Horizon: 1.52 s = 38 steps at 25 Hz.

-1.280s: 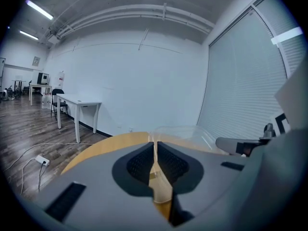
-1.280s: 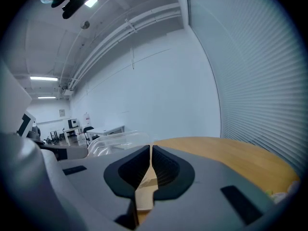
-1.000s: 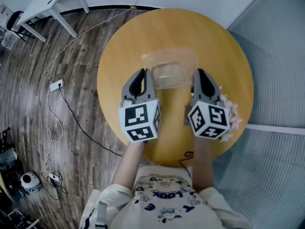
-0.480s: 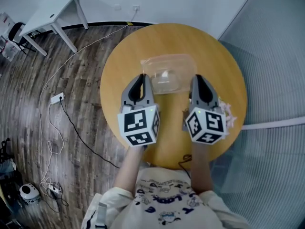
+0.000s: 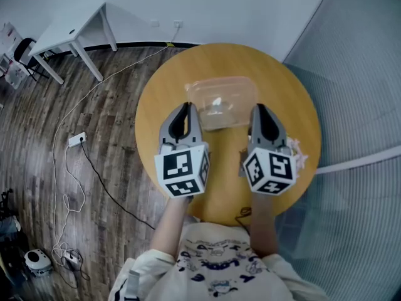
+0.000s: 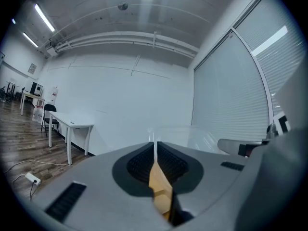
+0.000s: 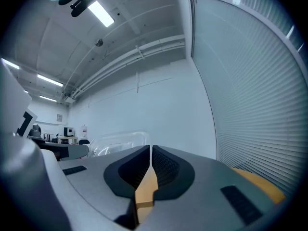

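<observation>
A clear plastic container (image 5: 220, 102) sits on the round wooden table (image 5: 156, 99), just beyond both grippers. My left gripper (image 5: 185, 107) hangs over the table at the container's near left corner, jaws shut with nothing between them. My right gripper (image 5: 259, 108) hovers at the container's near right corner, also shut and empty. In the left gripper view the shut gripper (image 6: 154, 146) points up and forward, with the container's rim (image 6: 183, 131) just past it. The right gripper view shows the shut gripper (image 7: 150, 150) with the container (image 7: 118, 139) to its left.
Small pink and white items (image 5: 298, 152) lie at the table's right edge beside my right gripper. A white desk (image 5: 69, 33) stands at the far left, and a power strip (image 5: 76, 140) with cables lies on the wood floor. Window blinds (image 5: 363, 105) run along the right.
Both grippers have tilted upward: their views now show more ceiling and less table. In the head view the table and container have drifted slightly down the frame. Both grippers stay shut.
</observation>
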Motion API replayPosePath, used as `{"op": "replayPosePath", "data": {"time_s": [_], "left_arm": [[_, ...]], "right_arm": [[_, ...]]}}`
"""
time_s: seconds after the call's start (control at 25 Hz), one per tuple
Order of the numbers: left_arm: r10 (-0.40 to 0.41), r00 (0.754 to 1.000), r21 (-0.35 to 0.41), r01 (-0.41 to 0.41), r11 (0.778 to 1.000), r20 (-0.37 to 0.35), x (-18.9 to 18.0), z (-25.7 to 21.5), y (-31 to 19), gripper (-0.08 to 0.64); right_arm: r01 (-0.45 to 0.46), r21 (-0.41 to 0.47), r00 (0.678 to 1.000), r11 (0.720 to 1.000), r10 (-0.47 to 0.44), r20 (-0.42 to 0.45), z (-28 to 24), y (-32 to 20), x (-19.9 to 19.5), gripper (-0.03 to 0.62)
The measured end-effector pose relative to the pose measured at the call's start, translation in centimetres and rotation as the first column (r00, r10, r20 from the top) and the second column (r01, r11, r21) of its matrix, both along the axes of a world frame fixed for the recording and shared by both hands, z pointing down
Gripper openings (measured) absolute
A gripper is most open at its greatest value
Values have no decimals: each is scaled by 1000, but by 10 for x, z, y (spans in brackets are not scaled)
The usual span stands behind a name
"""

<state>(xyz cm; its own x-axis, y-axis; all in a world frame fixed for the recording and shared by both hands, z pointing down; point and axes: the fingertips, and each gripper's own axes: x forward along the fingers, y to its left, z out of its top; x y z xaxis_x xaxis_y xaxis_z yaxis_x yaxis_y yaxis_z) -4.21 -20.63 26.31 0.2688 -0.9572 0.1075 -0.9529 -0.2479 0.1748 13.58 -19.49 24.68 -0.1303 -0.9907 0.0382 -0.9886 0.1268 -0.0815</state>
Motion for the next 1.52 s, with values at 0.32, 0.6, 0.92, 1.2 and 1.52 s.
{"op": "replayPosePath", "data": {"time_s": [0.32,0.6,0.92,1.2,1.52], "left_arm": [[5,1000,38,-5,999,3,-2,-15,10,23],[9,1000,50,-9,999,-4,2,-22,18,23],[9,1000,56,-9,998,4,7,-23,20,23],[9,1000,56,-9,998,3,5,-23,19,23],[8,1000,53,-8,999,6,8,-21,18,23]], "right_arm": [[-9,30,1000,1000,8,7,-11,12,-1,18],[-11,42,1000,999,10,14,-16,20,2,18],[-10,44,1000,999,10,13,-17,21,7,18],[-10,43,1000,999,9,11,-17,20,6,18],[-7,39,1000,999,7,11,-14,18,9,18]]}}
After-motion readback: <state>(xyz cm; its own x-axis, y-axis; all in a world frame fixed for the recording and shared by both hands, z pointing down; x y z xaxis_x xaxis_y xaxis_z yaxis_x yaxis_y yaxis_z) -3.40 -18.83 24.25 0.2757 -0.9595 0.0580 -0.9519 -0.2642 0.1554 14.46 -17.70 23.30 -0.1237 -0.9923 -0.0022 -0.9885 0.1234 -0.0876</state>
